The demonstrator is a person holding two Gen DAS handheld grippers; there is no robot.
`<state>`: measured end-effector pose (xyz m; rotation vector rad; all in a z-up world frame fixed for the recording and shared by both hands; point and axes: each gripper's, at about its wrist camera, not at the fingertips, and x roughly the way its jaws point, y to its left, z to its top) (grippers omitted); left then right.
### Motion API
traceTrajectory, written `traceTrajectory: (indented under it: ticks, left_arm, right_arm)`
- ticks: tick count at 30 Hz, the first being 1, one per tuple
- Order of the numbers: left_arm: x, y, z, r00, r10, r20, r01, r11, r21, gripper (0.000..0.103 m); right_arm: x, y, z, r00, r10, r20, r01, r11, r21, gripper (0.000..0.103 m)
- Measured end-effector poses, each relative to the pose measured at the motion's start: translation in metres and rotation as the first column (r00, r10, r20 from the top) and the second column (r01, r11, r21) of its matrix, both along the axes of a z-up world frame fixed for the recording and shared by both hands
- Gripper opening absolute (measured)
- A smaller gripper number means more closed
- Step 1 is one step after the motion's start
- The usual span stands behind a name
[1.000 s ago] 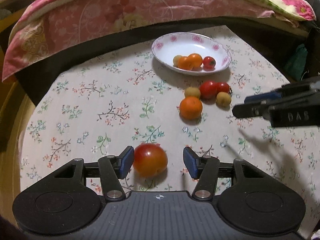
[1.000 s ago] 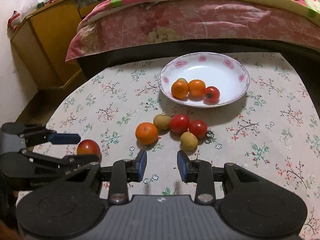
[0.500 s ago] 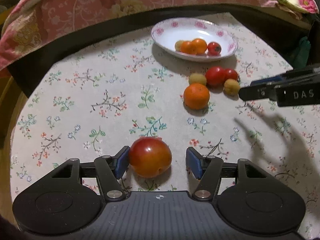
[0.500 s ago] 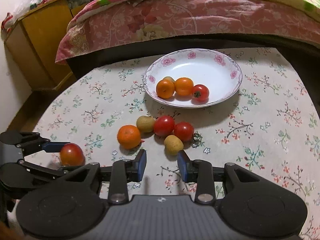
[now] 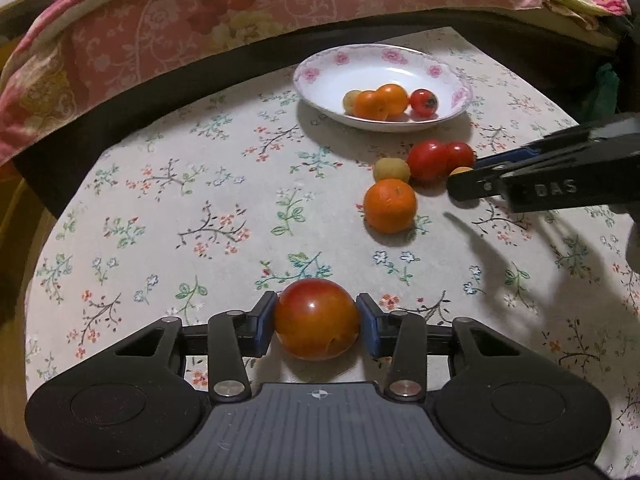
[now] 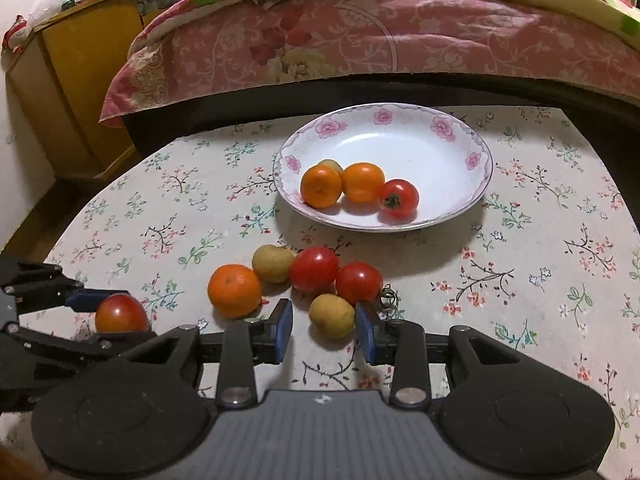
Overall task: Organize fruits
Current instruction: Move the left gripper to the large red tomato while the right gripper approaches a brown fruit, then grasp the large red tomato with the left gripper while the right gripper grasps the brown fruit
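My left gripper [image 5: 316, 322] is shut on a large red-orange tomato [image 5: 316, 320] low over the floral tablecloth; it also shows in the right wrist view [image 6: 121, 314]. My right gripper [image 6: 324, 332] is open, with a small yellow-brown fruit [image 6: 332, 316] between its pads, touching the right one. A white floral plate [image 6: 460, 152] at the back holds two oranges, a tomato and a small yellow fruit. In front of it lie an orange [image 6: 234, 290], another yellow-brown fruit [image 6: 274, 263] and two tomatoes [image 6: 314, 268].
A bed with a pink floral quilt [image 6: 360, 40] overhangs the round table's far edge. A yellow wooden cabinet [image 6: 72, 80] stands at the far left. The tablecloth [image 5: 180, 208] is bare on the left half.
My left gripper closed its jaws onto the large tomato. My right gripper moved forward to the fruit cluster, and the small yellow-brown fruit now sits between its pads.
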<state>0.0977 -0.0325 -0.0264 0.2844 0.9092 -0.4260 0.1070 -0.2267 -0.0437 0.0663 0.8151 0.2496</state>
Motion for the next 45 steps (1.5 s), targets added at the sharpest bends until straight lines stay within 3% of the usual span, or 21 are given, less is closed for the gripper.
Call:
traceTrajectory:
  ticks: [2, 5, 16, 20, 28, 32, 36, 39, 42, 45]
  left_arm:
    - [-0.001, -0.004, 0.0, 1.0, -0.021, -0.017, 0.021, 1.0, -0.023, 0.051]
    - [-0.004, -0.01, 0.0, 0.999, -0.048, 0.009, 0.048, 0.999, 0.006, 0.051]
    - [-0.004, -0.01, -0.003, 0.999, -0.049, 0.02, 0.049, 0.999, 0.011, 0.055]
    - [-0.003, -0.009, -0.004, 0.999, -0.041, 0.029, 0.04, 0.999, 0.024, 0.066]
    - [-0.002, -0.008, -0.004, 0.999, -0.029, 0.024, 0.028, 0.999, 0.019, 0.068]
    - [-0.003, -0.007, -0.004, 1.0, -0.016, 0.022, 0.016, 1.0, 0.021, 0.077]
    - [-0.006, -0.009, -0.004, 0.999, -0.025, 0.034, 0.024, 0.999, 0.027, 0.075]
    - [-0.007, -0.009, -0.003, 0.999, -0.038, 0.021, 0.038, 0.999, 0.008, 0.063]
    - [-0.009, -0.011, -0.002, 0.999, -0.049, 0.017, 0.049, 0.999, 0.006, 0.058]
    - [-0.009, -0.013, -0.002, 0.999, -0.049, 0.015, 0.049, 0.999, 0.007, 0.057]
  right_arm:
    - [0.003, -0.001, -0.005, 1.0, -0.002, -0.016, 0.003, 1.0, 0.001, 0.032]
    - [0.003, 0.001, -0.007, 1.0, 0.002, -0.006, -0.003, 1.0, -0.01, 0.032]
    - [-0.004, 0.004, -0.001, 0.999, 0.039, -0.001, -0.039, 0.999, -0.015, 0.029]
    - [-0.005, 0.006, -0.003, 0.999, 0.048, -0.013, -0.048, 0.998, -0.035, 0.029]
    - [-0.003, 0.004, -0.007, 0.999, 0.047, -0.011, -0.048, 0.999, -0.022, 0.03]
    - [-0.004, 0.003, -0.007, 0.999, 0.042, -0.008, -0.042, 0.999, -0.005, 0.032]
    - [-0.002, 0.006, -0.006, 0.999, 0.048, -0.003, -0.048, 0.999, -0.009, 0.032]
    - [-0.002, 0.01, -0.007, 0.999, 0.051, -0.002, -0.051, 0.998, -0.04, 0.032]
    - [-0.002, 0.011, -0.007, 0.999, 0.048, 0.007, -0.047, 0.998, -0.043, 0.031]
    - [-0.001, 0.011, -0.007, 0.999, 0.042, 0.008, -0.041, 0.998, -0.055, 0.024]
